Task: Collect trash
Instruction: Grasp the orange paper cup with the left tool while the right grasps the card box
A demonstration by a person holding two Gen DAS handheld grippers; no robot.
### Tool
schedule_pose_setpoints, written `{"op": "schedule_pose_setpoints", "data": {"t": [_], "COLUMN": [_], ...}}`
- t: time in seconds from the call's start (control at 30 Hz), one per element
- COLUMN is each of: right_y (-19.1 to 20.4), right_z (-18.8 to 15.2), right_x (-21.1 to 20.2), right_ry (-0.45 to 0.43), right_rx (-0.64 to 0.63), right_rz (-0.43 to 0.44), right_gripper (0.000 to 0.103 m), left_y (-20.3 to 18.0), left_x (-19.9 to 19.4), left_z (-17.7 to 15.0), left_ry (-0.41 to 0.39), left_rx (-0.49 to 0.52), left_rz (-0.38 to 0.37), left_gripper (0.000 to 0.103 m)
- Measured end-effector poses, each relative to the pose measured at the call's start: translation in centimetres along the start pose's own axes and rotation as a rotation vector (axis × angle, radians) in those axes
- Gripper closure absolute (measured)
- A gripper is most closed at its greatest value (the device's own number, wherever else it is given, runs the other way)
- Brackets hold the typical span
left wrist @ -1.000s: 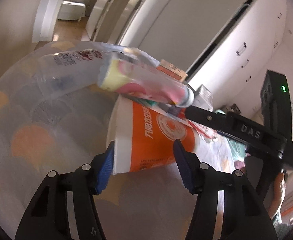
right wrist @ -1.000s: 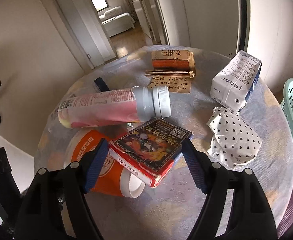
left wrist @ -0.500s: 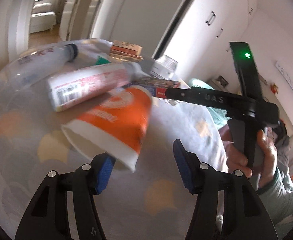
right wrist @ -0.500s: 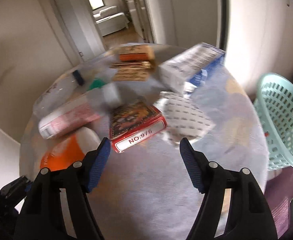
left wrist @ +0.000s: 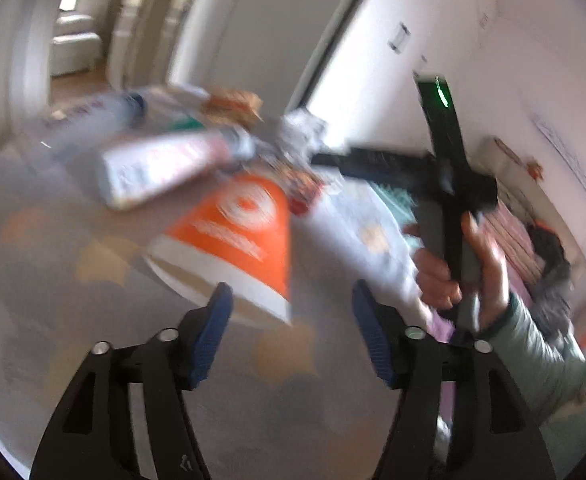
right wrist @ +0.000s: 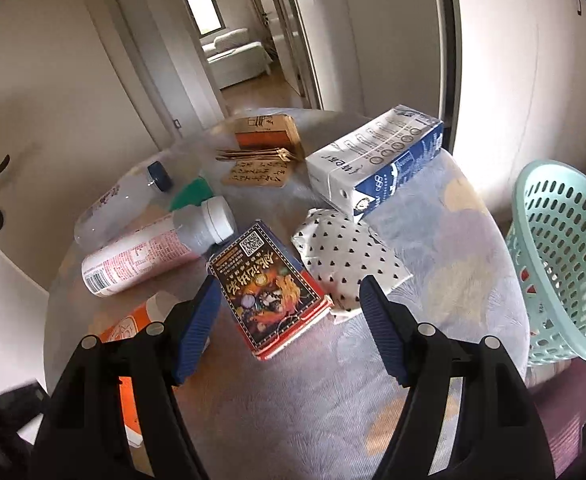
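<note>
We look over a round worktop under a pale patterned cloth, a hallway open behind it. Our right view shows, left to right, a clear bottle, a pink-labelled bottle, a dark printed box, a dotted wrapper, a milk carton and a teal basket past the worktop's right edge. Only our blurred left view shows the orange cup whole, lying on its side, and a hand on the other handle. The left gripper has backed off the cup it straddled a second ago; its fingers are spreading, nothing between them. The right gripper hangs fingers apart, the box's near end between them, untouched. Bare cloth lies along the near edge.
</note>
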State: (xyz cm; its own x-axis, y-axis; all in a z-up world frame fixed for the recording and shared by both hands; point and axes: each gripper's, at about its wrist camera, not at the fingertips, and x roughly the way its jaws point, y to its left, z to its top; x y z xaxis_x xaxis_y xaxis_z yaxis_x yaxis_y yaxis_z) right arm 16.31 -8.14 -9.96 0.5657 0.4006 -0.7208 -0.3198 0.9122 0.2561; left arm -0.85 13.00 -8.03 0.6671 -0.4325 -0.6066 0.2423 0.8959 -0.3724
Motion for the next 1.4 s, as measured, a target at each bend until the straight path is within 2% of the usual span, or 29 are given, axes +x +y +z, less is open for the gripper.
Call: {"op": "schedule_pose_setpoints", "data": {"t": [0.03, 0.07, 0.17, 0.2, 0.23, 0.27, 0.3, 0.4, 0.5, 0.53, 0.57, 0.7, 0.77, 0.93, 1.03, 1.4], "right_y": [0.0, 0.0, -0.2, -0.4, -0.6, -0.7, -0.8, -1.3, -1.5, -1.5, -1.5, -1.2, -1.1, -1.4, -1.5, 1.4], "right_z": [0.0, 0.0, 0.0, -0.1, -0.2, -0.2, -0.4, -0.5, -0.7, -0.7, -0.8, -0.9, -0.9, -0.9, -0.7, -0.3], "right_x": [0.2, 0.3, 0.9, 1.0, 1.1, 1.2, 1.3, 1.6, 1.9, 1.9, 1.8, 1.7, 1.7, 1.9, 1.9, 4.0], "right_ry": [-0.002, -0.005, -0.002, 0.002, 0.006, 0.008, 0.012, 0.022, 0.029, 0.029, 0.029, 0.024, 0.023, 0.027, 0.027, 0.061], "right_rx": [-0.003, -0.006, -0.011, -0.01, -0.009, -0.009, -0.011, -0.005, -0.003, -0.009, -0.019, -0.051, -0.061, -0.059, -0.052, -0.192], "right_rz": [0.005, 0.008, 0.003, 0.003, 0.005, 0.006, 0.009, 0.032, 0.054, 0.056, 0.059, 0.065, 0.071, 0.086, 0.098, 0.074], "right_gripper": [0.035, 0.035, 0.035, 0.035, 0.035, 0.035, 0.035, 0.035, 0.035, 0.035, 0.035, 0.035, 0.035, 0.035, 0.035, 0.035], "left_y": [0.3, 0.8, 2.8, 3.3, 4.0, 4.4, 4.6, 3.3, 1.8, 1.6, 1.3, 0.4, 0.3, -0.1, -0.1, 2.1], "left_x": [0.0, 0.4, 2.5, 3.4, 4.0, 4.3, 4.4, 5.3, 6.0, 6.2, 6.4, 6.0, 5.4, 4.3, 3.5, -0.4], "left_z": [0.2, 0.6, 1.0, 1.1, 1.0, 1.0, 1.2, 1.2, 1.2, 1.1, 1.1, 0.7, 0.8, 1.5, 1.8, 2.7], "left_ry": [-0.014, -0.024, -0.003, 0.016, 0.03, 0.039, 0.046, 0.071, 0.083, 0.086, 0.085, 0.065, 0.05, 0.003, -0.017, -0.107], "left_rx": [-0.008, -0.016, -0.052, -0.065, -0.09, -0.125, -0.139, -0.103, -0.093, -0.096, -0.096, -0.113, -0.12, -0.126, -0.119, -0.16], "left_rz": [0.035, 0.069, 0.166, 0.175, 0.148, 0.097, 0.076, 0.097, 0.071, 0.072, 0.081, 0.064, 0.048, 0.017, 0.059, 0.084], "left_gripper": [0.026, 0.025, 0.024, 0.024, 0.022, 0.022, 0.023, 0.021, 0.027, 0.033, 0.033, 0.043, 0.054, 0.073, 0.075, 0.075]}}
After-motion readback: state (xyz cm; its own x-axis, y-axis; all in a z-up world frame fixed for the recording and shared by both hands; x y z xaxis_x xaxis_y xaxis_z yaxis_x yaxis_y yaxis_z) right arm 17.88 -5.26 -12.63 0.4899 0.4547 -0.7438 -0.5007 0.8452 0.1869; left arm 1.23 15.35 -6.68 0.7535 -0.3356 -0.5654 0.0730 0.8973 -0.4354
